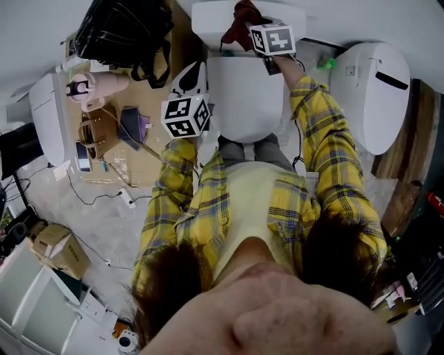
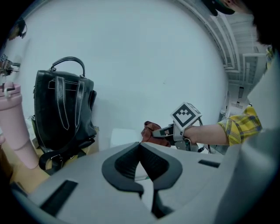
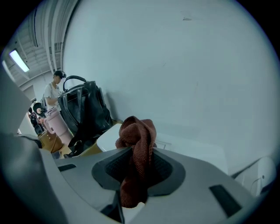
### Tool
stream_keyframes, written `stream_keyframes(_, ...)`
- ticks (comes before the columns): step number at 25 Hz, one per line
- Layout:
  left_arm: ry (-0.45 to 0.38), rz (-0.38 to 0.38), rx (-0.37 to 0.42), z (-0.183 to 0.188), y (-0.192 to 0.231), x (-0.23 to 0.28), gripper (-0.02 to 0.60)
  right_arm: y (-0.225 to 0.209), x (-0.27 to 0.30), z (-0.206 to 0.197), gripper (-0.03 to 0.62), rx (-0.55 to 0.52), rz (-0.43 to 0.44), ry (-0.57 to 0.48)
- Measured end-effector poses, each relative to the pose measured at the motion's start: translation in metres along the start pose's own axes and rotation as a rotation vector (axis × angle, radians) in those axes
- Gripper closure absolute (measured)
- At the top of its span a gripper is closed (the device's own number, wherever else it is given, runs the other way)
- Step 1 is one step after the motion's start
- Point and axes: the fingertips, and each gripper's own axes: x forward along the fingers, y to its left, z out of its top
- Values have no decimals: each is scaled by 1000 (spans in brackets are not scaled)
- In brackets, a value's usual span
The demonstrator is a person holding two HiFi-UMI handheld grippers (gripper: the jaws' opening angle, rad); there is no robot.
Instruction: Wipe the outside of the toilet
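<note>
My right hand-held gripper [image 1: 243, 38] pinched the bunched brown cloth [image 3: 136, 135] over the tank [image 1: 208, 21], at the far end of the toilet [image 1: 246, 97]. The toilet's long axis ran from me toward the wall. My left hand-held gripper [image 2: 141, 164], pressed together on nothing, hung by the lid's left edge.

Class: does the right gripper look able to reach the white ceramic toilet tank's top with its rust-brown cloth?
Probably yes. The right gripper, shut on the rust-brown woven cloth, hangs over the white ceramic toilet tank; nothing shows between them.
</note>
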Motion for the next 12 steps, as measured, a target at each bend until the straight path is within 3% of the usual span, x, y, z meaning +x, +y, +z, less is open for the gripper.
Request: stream_keyframes(12, 16, -86, 55, 8, -48, 34, 574, -79, -44, -26, 477, 66, -110, -2)
